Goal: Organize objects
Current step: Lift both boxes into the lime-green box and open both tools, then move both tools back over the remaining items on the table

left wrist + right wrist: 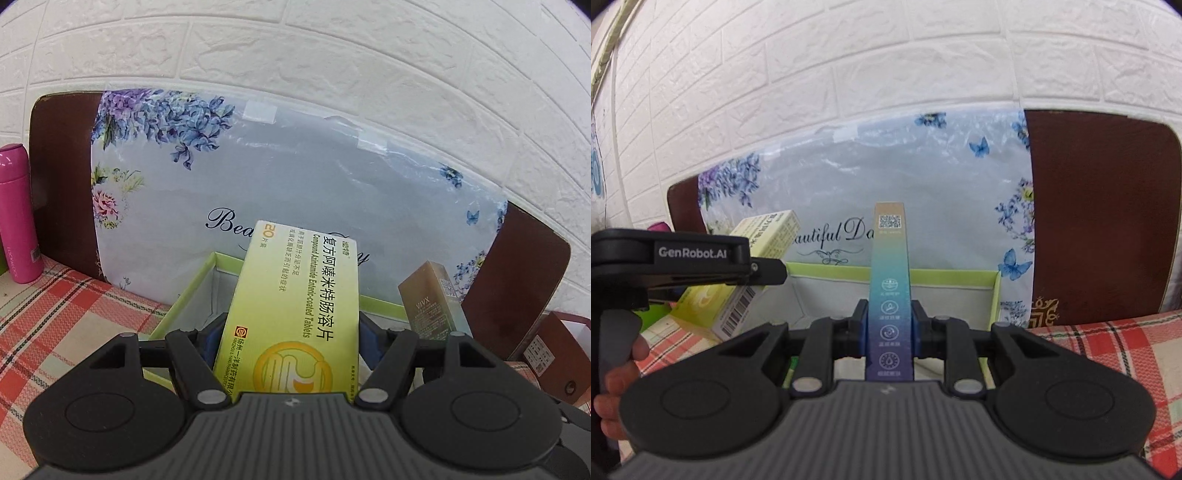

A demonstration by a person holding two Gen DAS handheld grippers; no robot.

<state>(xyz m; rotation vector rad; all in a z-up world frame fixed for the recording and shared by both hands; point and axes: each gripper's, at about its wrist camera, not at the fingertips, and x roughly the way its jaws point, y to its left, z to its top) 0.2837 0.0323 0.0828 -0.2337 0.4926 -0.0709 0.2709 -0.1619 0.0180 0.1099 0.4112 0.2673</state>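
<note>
The left gripper (pixel 291 332) is matte black plastic; its grey ribbed housing (pixel 291 435) sits between two round black discs, each with a raised circle; outward of that housing, silver rivets cap the angled linkage arms; blue pads (pixel 369 339) line the fingers. The right gripper (pixel 889 325) is built alike; white lettering "GenRobot.AI" marks the left one's side.

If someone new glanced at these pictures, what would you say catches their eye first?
Probably the yellow-green medicine box clamped in the left gripper, filling the middle of its view above the green-rimmed tray. Next, the slim blue-to-purple carton held upright in the right gripper, before the floral board leaning on the white brick wall.
</note>
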